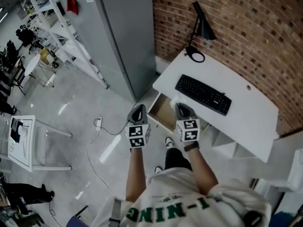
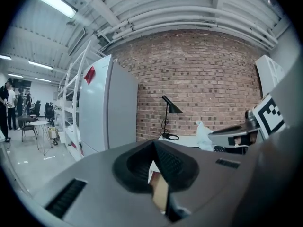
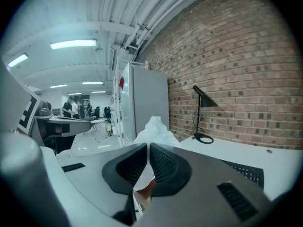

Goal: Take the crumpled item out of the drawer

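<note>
The crumpled white item (image 3: 154, 129) sticks up between the pads of my right gripper (image 3: 147, 145), which is shut on it. In the head view the right gripper (image 1: 182, 107) holds the crumpled item (image 1: 173, 100) above the open drawer (image 1: 160, 113) of the white desk (image 1: 246, 122). My left gripper (image 1: 138, 109) hovers just left of the drawer. Its own view shows the left gripper (image 2: 152, 144) shut with nothing between the pads. The crumpled item (image 2: 203, 135) also shows at the right of that view.
A black keyboard (image 1: 203, 94) and a black lamp (image 1: 201, 27) stand on the desk against the brick wall. A tall grey cabinet (image 1: 118, 32) stands left of the desk. A cable with a white plug (image 1: 98, 123) lies on the floor.
</note>
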The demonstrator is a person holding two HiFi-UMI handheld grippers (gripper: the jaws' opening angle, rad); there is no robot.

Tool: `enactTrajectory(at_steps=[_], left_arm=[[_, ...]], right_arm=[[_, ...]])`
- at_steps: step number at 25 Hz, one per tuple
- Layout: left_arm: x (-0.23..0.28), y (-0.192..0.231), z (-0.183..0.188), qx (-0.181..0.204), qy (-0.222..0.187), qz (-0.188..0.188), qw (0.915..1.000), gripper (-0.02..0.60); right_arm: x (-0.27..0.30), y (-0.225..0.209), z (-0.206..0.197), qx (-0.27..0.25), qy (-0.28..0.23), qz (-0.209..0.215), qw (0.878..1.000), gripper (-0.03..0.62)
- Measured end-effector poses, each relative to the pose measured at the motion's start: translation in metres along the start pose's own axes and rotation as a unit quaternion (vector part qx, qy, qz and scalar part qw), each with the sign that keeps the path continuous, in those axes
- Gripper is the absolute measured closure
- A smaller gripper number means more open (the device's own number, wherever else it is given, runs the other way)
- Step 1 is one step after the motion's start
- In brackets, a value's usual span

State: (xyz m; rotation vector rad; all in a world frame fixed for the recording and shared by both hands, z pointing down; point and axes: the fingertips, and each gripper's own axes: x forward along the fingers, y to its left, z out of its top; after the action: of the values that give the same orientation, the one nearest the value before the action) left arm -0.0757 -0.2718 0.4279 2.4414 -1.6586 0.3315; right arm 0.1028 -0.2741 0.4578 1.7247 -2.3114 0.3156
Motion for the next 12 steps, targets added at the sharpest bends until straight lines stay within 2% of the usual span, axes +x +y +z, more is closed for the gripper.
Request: enactTrajectory(at_steps=[3,7,12], left_arm=[[-0.016,-0.001,0.017,0.012,-0.015,0.006,0.9998,0.584],[-0.029,-0.005,0.04,0.039,-0.05,0.007,0.998,0.584],[-0.048,-0.003,0.053,0.039,-0.074,0.009,0.9965,0.583]], right_arm=[[-0.013,0.006,0.025,-0.001,-0.034,0.0,0.999,0.577],[-0.035,0.016,0.053,-0.027,-0.076,-0.021,0.996,0.577],[-0.053,0.027,0.053,-0.023,-0.087,-0.025,0.996,0.577]])
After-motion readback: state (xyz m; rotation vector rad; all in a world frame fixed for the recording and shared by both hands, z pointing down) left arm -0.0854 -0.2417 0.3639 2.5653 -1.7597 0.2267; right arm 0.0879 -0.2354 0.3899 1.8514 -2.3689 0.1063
